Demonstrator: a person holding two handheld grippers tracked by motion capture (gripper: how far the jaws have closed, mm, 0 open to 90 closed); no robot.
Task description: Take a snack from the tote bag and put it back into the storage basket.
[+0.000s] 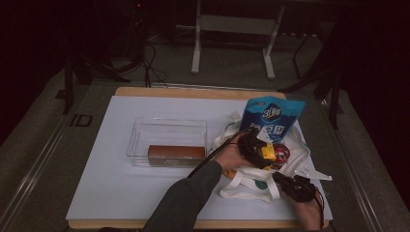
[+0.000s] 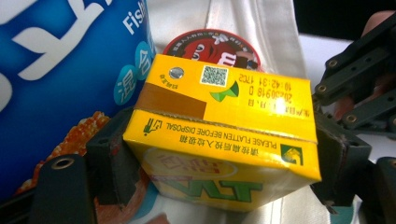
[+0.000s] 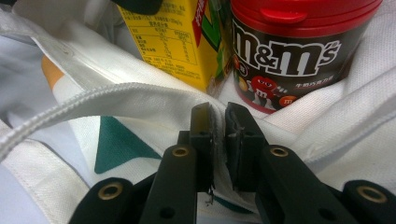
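- Yellow cardboard is what sits between the jaws of the left gripper [image 2: 219,172]: a yellow drink carton [image 2: 224,135] is flanked on both sides by the black pads, which appear to rest against its side faces, so the carton is judged to be grasped.
- The carton is located in the mouth of a white cloth bag [image 1: 251,181] at the right of the surface [image 1: 121,193], just beside a red-lidded candy tub [image 3: 289,51] and next to a blue snack pouch [image 1: 273,116] that stands upright at the bag's far edge.
- The bag's hem is pinched by the right gripper [image 3: 217,116], whose jaws are clenched on the white fabric; the edge is probably held this way so that the mouth is kept open and the bag is kept from sliding while the carton is handled.
- The carton is gripped across its narrow sides, probably because the stiff card there is less easily crushed.
- A clear plastic bin [image 1: 167,140] is placed well apart to the left, with a brown box [image 1: 176,153] lying inside it against the near wall.
- Whether the carton is being put in or taken out cannot be told.
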